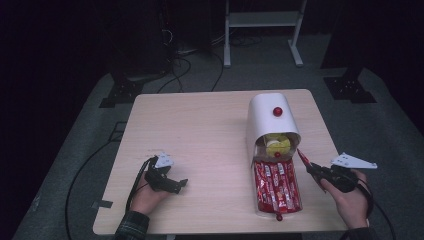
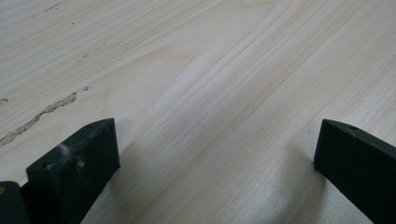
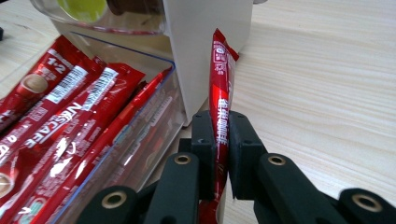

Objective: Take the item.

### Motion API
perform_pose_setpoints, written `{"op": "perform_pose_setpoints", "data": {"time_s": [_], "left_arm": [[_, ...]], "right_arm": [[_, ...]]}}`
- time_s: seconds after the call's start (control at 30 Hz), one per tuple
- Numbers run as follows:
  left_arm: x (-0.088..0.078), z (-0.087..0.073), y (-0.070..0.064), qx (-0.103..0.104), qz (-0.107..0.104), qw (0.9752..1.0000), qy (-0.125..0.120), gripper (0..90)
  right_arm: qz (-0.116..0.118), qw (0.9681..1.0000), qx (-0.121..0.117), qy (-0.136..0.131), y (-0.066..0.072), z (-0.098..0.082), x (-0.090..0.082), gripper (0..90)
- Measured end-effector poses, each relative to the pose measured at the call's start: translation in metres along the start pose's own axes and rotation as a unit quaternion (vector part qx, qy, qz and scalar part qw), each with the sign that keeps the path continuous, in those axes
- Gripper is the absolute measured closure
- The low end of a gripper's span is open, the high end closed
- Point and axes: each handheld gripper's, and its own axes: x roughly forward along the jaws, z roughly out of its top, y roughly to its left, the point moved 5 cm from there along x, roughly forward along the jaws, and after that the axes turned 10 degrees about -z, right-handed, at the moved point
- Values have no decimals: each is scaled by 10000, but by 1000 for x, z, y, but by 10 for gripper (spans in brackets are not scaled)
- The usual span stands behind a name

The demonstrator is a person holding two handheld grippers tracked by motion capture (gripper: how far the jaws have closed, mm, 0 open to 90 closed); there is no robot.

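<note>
A: High view first: where is there open room on the wooden table [image 1: 200,130]?

B: The whole left and centre of the tabletop is bare. The white drawer box [image 1: 267,117] stands in the right half, its back near the far edge, with its clear drawer [image 1: 276,212] pulled out toward the near edge and full of red Nescafe sachets [image 1: 276,187]. A narrow strip of bare wood runs between the drawer and the table's right edge.

A: And the grippers?

B: The left gripper [image 1: 172,184] rests at lower left of the frame, near the near edge, well apart from the box. In the left gripper view its jaws stand wide apart over bare wood, holding nothing.

A: The right one?

B: The right gripper [image 1: 311,169] is at lower right, just beside the drawer's right side. In the right gripper view its jaws are closed tight on a single red sachet [image 3: 221,100], pinched across its lower middle; the sachet stands upright between them, its top rising close to the box's white corner.
</note>
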Motion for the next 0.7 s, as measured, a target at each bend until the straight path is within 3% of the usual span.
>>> {"op": "perform_pose_setpoints", "data": {"time_s": [0.7], "left_arm": [[0, 0, 0, 3, 0, 10000, 4, 0]], "right_arm": [[46, 9990, 14, 446, 6, -20, 27, 813]]}}
